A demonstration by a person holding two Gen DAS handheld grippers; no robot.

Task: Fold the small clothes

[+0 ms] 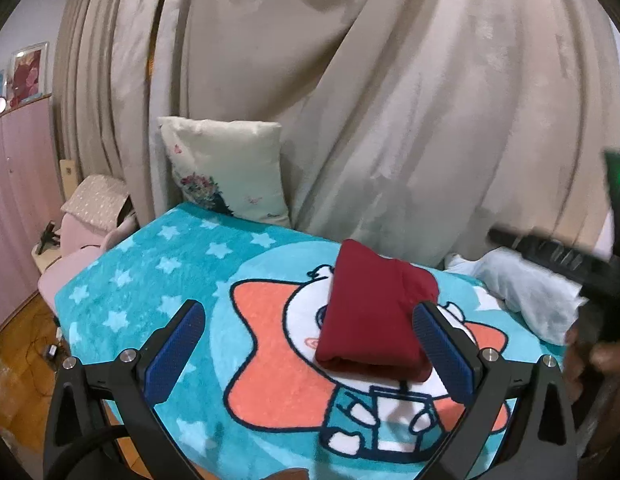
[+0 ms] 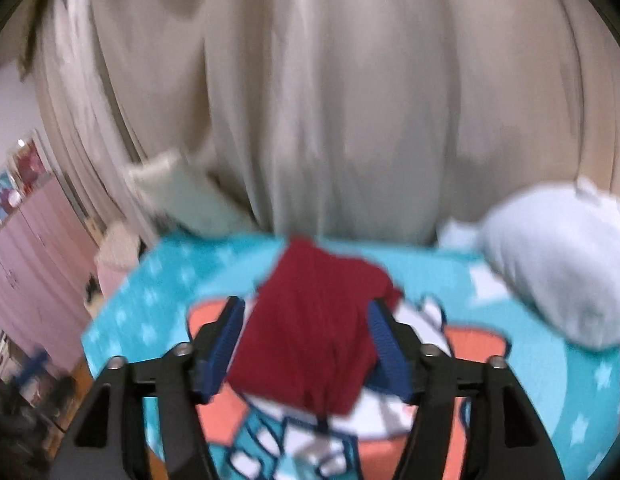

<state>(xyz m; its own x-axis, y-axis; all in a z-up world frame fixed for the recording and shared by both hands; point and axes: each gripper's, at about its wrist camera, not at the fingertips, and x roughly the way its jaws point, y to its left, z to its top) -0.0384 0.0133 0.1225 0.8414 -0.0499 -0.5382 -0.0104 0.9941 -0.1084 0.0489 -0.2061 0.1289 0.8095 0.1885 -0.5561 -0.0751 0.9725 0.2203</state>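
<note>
Folded dark-red knit garment [image 1: 374, 316], soft, light and likely to slump, lies on the teal cartoon-print blanket [image 1: 158, 280]; left claw [image 1: 310, 356] and right claw [image 2: 306, 352] both spread, empty; grip its thick folded edge.

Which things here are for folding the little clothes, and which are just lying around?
For the job:
- red folded garment
- pale blue garment, not yet folded
- left gripper and right gripper, both open
- cartoon blanket, the folding surface

Just lying about:
- floral pillow
- beige curtain
- pink wardrobe
</note>
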